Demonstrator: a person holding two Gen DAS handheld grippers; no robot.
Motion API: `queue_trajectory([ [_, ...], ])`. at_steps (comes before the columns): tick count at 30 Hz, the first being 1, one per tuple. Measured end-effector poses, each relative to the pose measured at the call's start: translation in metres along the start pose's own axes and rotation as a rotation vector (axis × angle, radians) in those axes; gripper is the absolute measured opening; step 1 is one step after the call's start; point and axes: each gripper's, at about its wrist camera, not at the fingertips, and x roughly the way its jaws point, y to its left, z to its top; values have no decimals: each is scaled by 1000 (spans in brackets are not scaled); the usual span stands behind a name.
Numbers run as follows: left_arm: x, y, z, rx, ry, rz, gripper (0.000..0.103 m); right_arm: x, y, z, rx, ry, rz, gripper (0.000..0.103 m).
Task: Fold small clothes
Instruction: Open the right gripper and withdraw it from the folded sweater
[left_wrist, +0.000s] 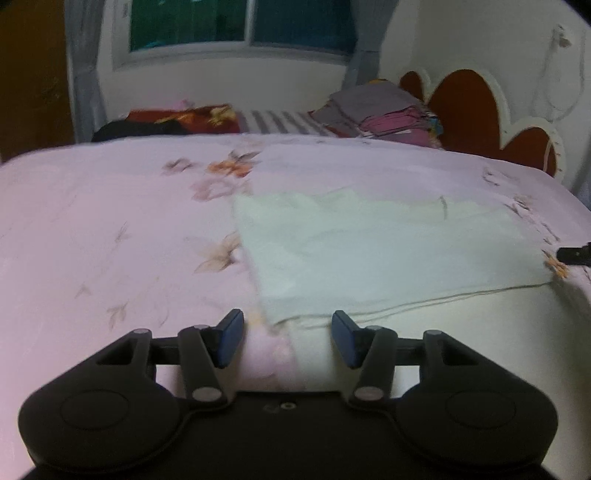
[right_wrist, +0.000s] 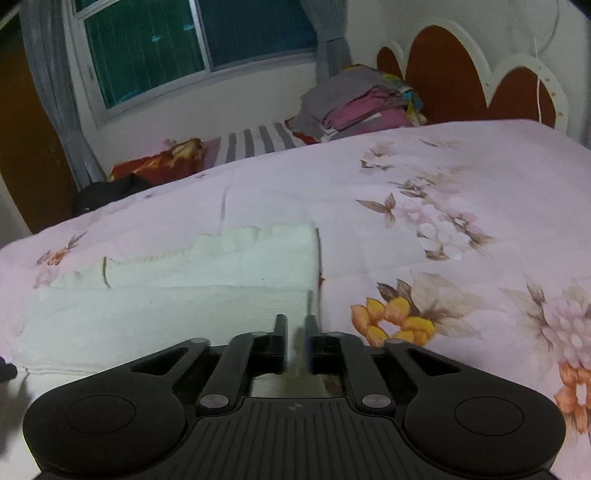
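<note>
Floral bedspread (right_wrist: 461, 177), stacked clothes pile (right_wrist: 362, 103), window (right_wrist: 177, 40), headboard (right_wrist: 454, 77).

A home bedroom: a bed (right_wrist: 461, 166) under a pink floral cover, scalloped headboard (right_wrist: 447, 70) at 1 o'clock, curtained window (right_wrist: 166, 48) at 11, folded clothes (right_wrist: 354, 107) stacked.

I am finding nothing readable here: no words, labels, brand marks or numbers are showing on anything in either view.
</note>
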Motion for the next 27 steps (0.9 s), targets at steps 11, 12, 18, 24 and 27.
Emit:
queue_trajectory([
  [11,15,8,-3,-43,36,24,51,32,18,-1,15,80,23,30],
  [12,15,9,-4,-34,35,25,52,35,21,-2,-11,90,6,10],
  [18,14,9,-5,-18,39,22,52,20,21,10,-47,-34,-33,2],
  [24,-7,8,0,-28,-9,-4,51,47,24,6,-131,87,-82,2],
  [27,-20,3,11,-30,-89,-47,51,18,21,13,-85,-45,-105,3],
])
